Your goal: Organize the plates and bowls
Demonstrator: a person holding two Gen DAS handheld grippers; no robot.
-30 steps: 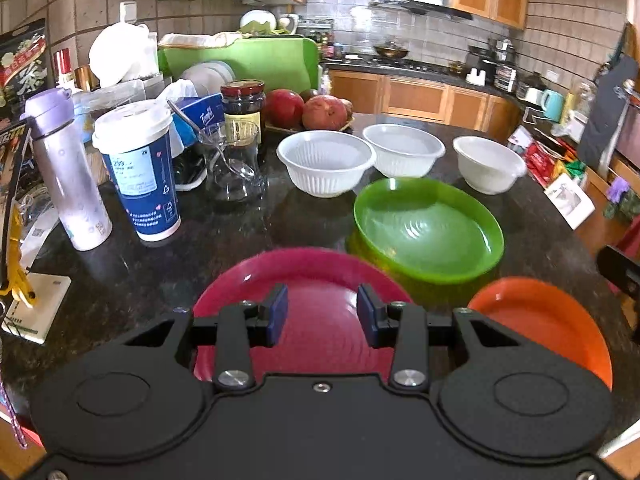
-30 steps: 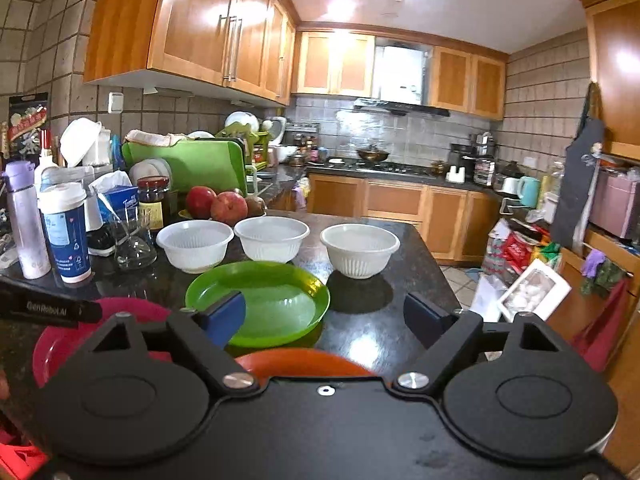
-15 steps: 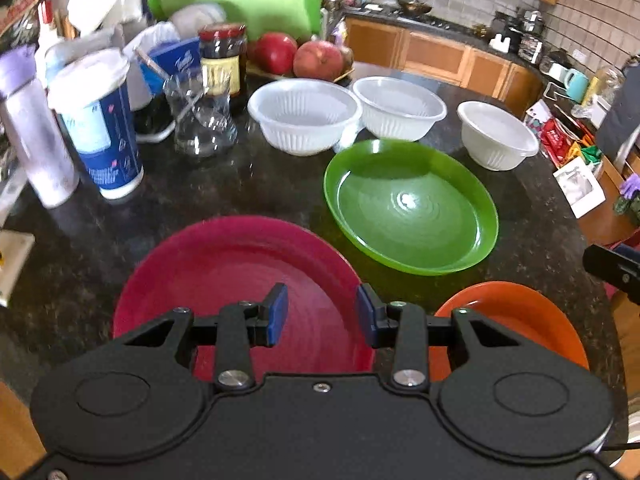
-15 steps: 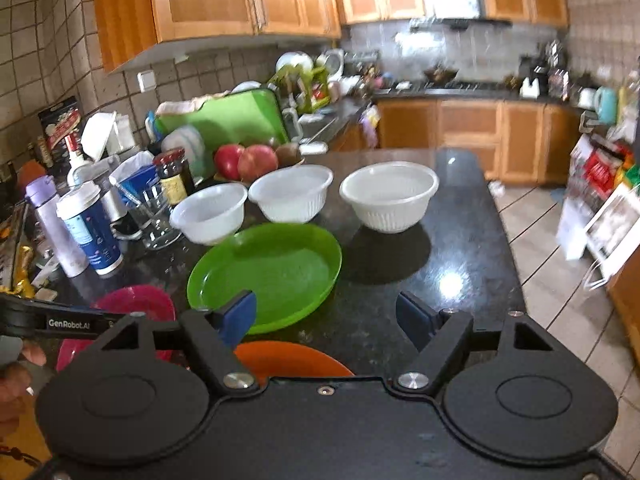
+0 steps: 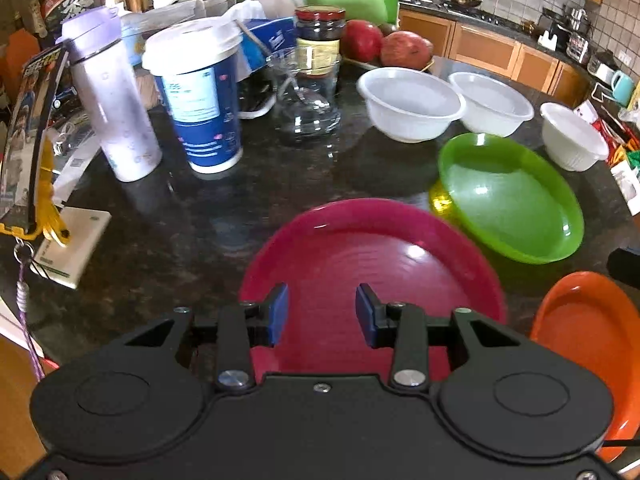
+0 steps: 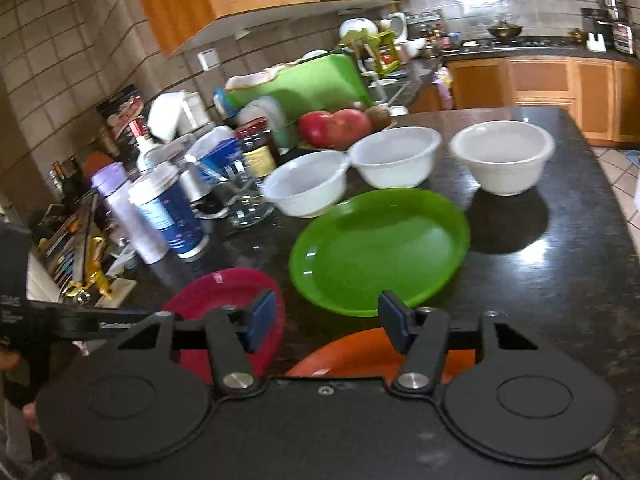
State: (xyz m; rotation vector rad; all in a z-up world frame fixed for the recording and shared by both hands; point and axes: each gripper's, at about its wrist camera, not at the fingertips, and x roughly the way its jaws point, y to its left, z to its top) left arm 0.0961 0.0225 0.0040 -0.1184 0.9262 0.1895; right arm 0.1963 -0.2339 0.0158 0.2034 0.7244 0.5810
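On the dark counter lie a magenta plate [image 5: 372,256], a green plate [image 5: 508,196] and an orange plate [image 5: 588,328], with three white bowls behind them: [image 5: 412,108], [image 5: 492,102], [image 5: 572,136]. My left gripper [image 5: 322,312] hangs over the magenta plate's near part, jaws apart, nothing between them. My right gripper [image 6: 328,322] is above the orange plate [image 6: 352,348], its jaws closing with nothing between the pads. The green plate [image 6: 380,248] lies just beyond it, the magenta plate [image 6: 228,296] to its left. The bowls [image 6: 306,186], [image 6: 396,156], [image 6: 504,156] stand in a row behind.
Left of the plates stand a blue-and-white cup [image 5: 196,96], a lilac bottle [image 5: 112,104], a glass jug [image 5: 306,96] and a dark jar [image 5: 320,36]. Red fruit [image 5: 386,44] sits behind the bowls. The counter's right edge [image 6: 616,200] drops to a tiled floor.
Both views tilted down toward the counter. The left view swung left, so the plates sit further right. The right gripper's jaws narrowed noticeably and it moved closer to the orange plate.
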